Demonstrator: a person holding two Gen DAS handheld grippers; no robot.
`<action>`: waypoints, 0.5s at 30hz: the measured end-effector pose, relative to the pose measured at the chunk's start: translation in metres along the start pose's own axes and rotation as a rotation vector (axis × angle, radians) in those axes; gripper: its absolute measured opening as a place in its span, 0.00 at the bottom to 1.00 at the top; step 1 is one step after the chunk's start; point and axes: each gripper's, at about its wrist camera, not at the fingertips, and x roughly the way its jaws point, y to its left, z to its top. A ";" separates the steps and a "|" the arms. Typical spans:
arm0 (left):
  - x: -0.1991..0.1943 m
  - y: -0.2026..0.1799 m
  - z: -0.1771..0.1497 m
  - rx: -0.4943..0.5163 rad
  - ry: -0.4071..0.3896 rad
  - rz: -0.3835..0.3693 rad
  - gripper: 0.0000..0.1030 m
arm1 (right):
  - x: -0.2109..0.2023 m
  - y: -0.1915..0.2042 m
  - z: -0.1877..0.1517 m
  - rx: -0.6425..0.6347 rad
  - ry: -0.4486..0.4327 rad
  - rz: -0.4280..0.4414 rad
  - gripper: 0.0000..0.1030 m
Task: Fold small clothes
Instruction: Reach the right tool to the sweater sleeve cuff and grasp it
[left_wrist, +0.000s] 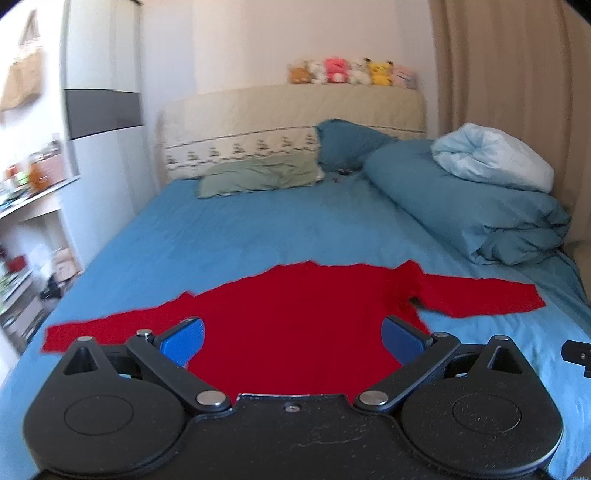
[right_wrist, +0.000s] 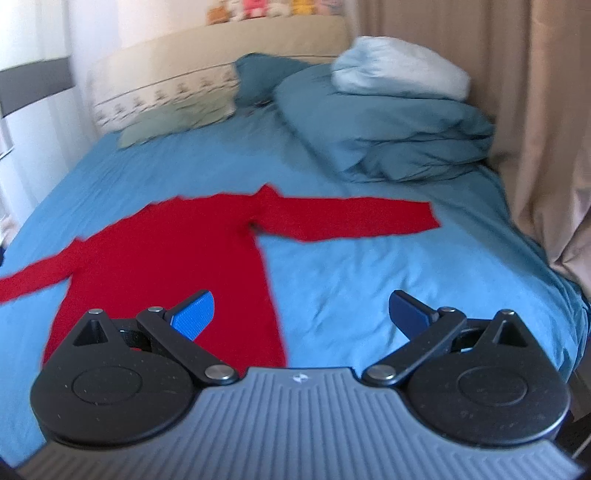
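A red long-sleeved top (left_wrist: 295, 317) lies flat on the blue bed sheet (left_wrist: 229, 240), both sleeves spread out to the sides. My left gripper (left_wrist: 293, 338) is open above the body of the top, near its lower hem, with nothing between its blue pads. In the right wrist view the same red top (right_wrist: 177, 251) lies to the left, its right sleeve (right_wrist: 347, 218) stretched toward the curtain. My right gripper (right_wrist: 301, 314) is open, straddling the top's right side edge, its right pad over bare blue sheet (right_wrist: 369, 266). A black part of the right gripper (left_wrist: 576, 352) shows at the left wrist view's right edge.
A bunched teal duvet (left_wrist: 472, 206) with a pale blue pillow (left_wrist: 491, 155) lies at the back right. A green pillow (left_wrist: 258, 177) rests by the headboard, with plush toys (left_wrist: 351, 72) on top. Shelves (left_wrist: 26, 236) stand left of the bed, a beige curtain (right_wrist: 535, 110) on the right.
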 end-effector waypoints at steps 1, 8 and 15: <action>0.018 -0.004 0.008 0.005 0.014 -0.021 1.00 | 0.017 -0.008 0.006 0.019 0.003 -0.015 1.00; 0.159 -0.035 0.036 -0.053 0.133 -0.139 1.00 | 0.129 -0.050 0.022 0.120 0.072 -0.074 1.00; 0.305 -0.084 0.028 -0.002 0.232 -0.182 1.00 | 0.244 -0.091 0.019 0.263 0.088 -0.143 1.00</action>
